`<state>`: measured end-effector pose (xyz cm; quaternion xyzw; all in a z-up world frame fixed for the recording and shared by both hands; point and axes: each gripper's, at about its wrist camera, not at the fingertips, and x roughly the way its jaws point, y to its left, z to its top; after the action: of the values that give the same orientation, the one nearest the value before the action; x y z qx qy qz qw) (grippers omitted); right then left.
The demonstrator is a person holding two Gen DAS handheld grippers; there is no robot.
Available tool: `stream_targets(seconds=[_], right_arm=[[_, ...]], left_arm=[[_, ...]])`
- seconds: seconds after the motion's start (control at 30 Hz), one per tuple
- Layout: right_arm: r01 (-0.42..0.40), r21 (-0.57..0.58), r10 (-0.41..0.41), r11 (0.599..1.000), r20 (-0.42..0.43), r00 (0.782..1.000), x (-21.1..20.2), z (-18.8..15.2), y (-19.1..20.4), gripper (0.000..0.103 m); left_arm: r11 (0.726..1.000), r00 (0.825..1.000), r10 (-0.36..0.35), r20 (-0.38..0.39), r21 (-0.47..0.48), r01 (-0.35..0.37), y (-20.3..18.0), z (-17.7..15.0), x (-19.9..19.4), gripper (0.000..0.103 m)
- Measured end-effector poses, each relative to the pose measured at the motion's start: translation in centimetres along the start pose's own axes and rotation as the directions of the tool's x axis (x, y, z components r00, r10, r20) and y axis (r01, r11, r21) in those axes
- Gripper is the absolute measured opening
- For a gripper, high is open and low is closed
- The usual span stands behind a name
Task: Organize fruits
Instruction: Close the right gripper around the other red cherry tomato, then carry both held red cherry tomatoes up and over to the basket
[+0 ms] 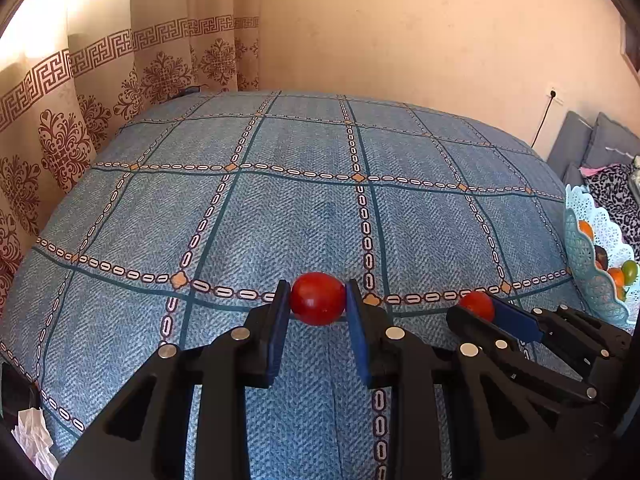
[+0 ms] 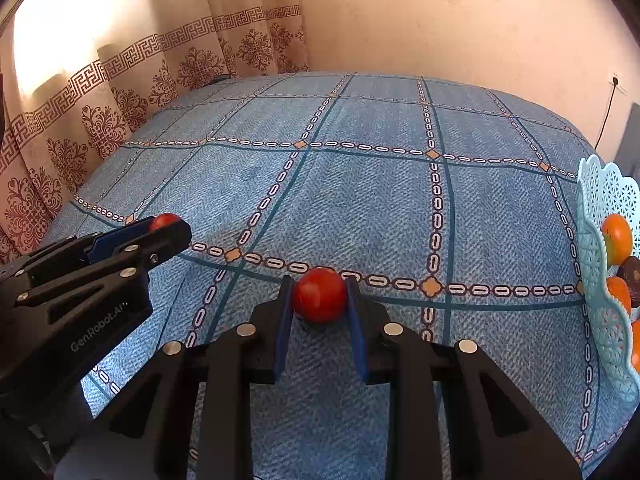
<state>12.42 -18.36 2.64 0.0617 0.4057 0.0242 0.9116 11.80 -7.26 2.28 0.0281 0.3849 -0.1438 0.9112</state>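
Two handheld black grippers w/ blue pads sit side by side over a bed covered in a blue checked bedspread (image 1: pixel 304 208). The left gripper (image 1: pixel 318 300) is clenched on a red tomato (image 1: pixel 318 298), pinched between both pads at the fingertips, just above the fabric. The right gripper (image 2: pixel 320 296) grips a second red tomato (image 2: pixel 320 295) the same way; this one sits low, at or touching the cloth, w/ a small shadow under it. From the left wrist view, the right gripper shows at lower right w/ its tomato peeking out; from the right wrist view, the left gripper shows at far left.

A pale turquoise lattice basket (image 2: pixel 600 216) stands at the bed's right edge, near the right gripper. It holds orange fruits (image 2: pixel 618 238), a dark brownish fruit (image 2: pixel 632 274) and, seen from the left wrist view, a green one (image 1: pixel 630 271). Patterned beige curtains (image 1: pixel 60 128) hang on the left; a peach wall (image 1: pixel 400 32) is behind.
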Motion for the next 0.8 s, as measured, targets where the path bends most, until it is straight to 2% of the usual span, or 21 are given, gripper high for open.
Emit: stream_targets(seconds=[0.8], right_arm=[[-0.006, 0.084, -0.005, 0.996, 0.129, 0.992, -6.8, -0.2, -1.6, 0.026]], left_arm=[[0.998, 0.999, 0.03, 0.035, 0.058, -0.032, -2.6, -0.2, -1.6, 0.028]])
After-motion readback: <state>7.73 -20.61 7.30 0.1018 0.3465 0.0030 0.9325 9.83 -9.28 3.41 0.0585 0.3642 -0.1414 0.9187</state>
